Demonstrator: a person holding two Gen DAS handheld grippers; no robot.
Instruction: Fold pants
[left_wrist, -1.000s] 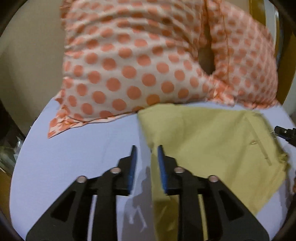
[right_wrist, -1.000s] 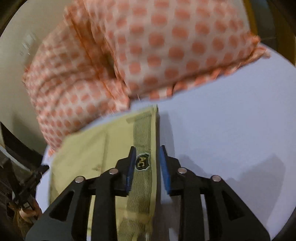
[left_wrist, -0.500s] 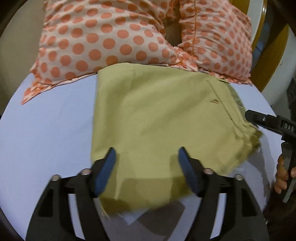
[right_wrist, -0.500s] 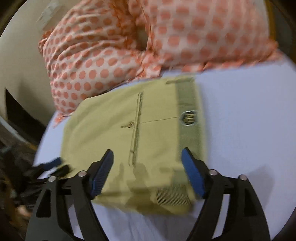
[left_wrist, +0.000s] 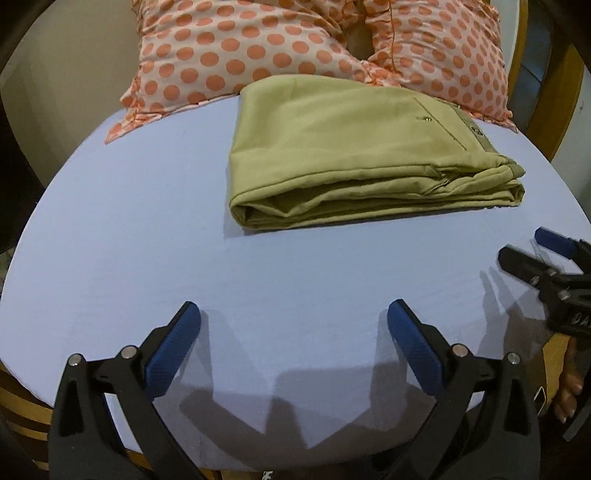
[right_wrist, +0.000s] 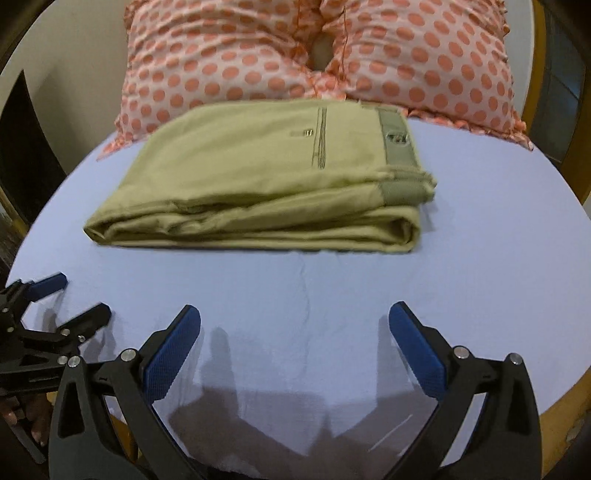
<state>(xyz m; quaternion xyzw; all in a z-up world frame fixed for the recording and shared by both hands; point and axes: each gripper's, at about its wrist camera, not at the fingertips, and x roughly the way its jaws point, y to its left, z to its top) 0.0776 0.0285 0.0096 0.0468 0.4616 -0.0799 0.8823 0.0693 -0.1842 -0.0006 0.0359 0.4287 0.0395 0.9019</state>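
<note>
The pants (left_wrist: 354, 147) lie folded into a thick, layered rectangle toward the far edge of the bed (left_wrist: 147, 258), their back side touching the two dotted pillows (left_wrist: 258, 48). The waistband and pocket seam face up at the right end; the stacked folds face the near edge.

A second ago both grippers were pinched on the cloth; half a second ago they had let go and stood wide just over it. Now they have drawn back toward the near edge, which suggests the last fold is laid and the task is essentially done.

The left gripper (left_wrist: 293, 332) and the right gripper (right_wrist: 295, 332) both hang with jaws spread wide and empty, well apart from the pants, with bare sheet between.
</note>
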